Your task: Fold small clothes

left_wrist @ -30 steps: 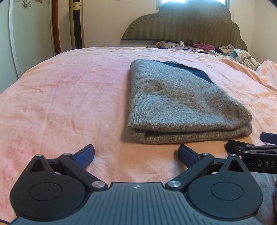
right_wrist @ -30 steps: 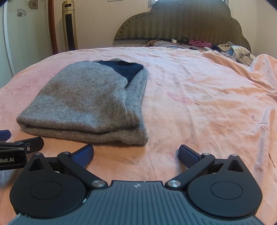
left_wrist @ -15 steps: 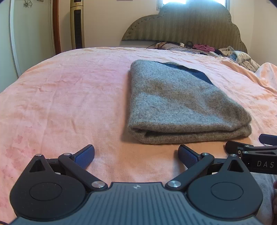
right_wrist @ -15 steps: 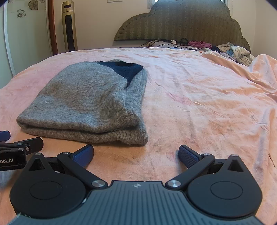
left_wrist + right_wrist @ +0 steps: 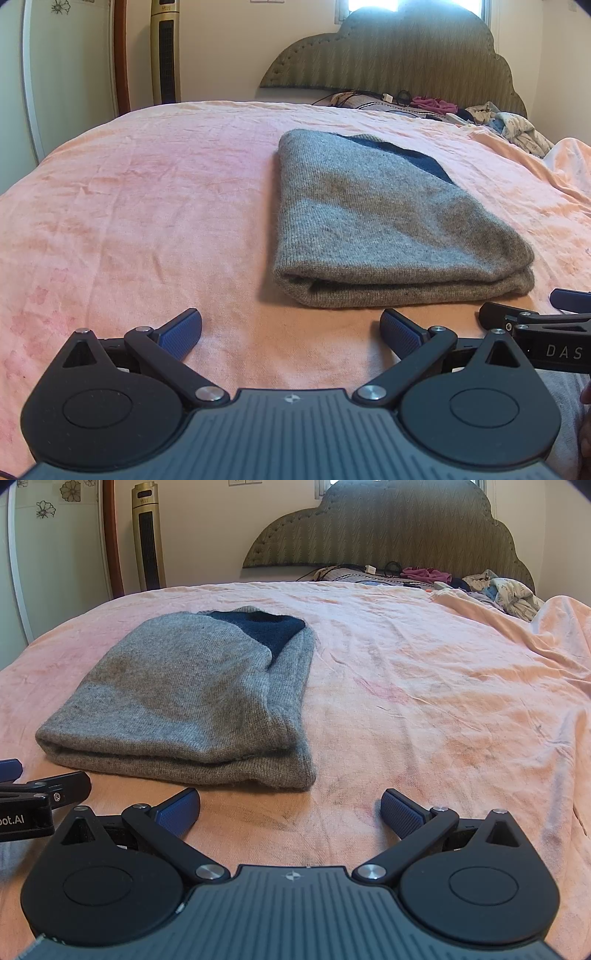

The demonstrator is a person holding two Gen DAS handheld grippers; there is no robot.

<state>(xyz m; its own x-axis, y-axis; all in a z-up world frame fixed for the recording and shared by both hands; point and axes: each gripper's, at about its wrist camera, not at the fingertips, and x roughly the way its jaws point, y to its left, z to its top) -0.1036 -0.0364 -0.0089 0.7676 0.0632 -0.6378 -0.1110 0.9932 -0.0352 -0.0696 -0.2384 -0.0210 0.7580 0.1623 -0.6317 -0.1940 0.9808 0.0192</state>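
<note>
A grey knit garment (image 5: 376, 229) with a dark blue patch lies folded into a neat rectangle on the pink bed cover (image 5: 147, 206); the right wrist view has the same grey garment (image 5: 199, 698) at centre left. My left gripper (image 5: 291, 328) is open, low over the cover just short of the garment's near edge, holding nothing. My right gripper (image 5: 291, 808) is open too, near the garment's front right corner, with nothing between its fingers. Each gripper's side shows at the edge of the other's view.
An upholstered headboard (image 5: 399, 55) stands at the far end, with loose clothes (image 5: 506, 590) and cables heaped below it. A tower fan (image 5: 147, 535) stands by the far left wall. A rumpled fold of pink cover (image 5: 554, 627) rises at the right.
Both grippers have drifted very slightly; the folded garment has not moved and both grippers stay open.
</note>
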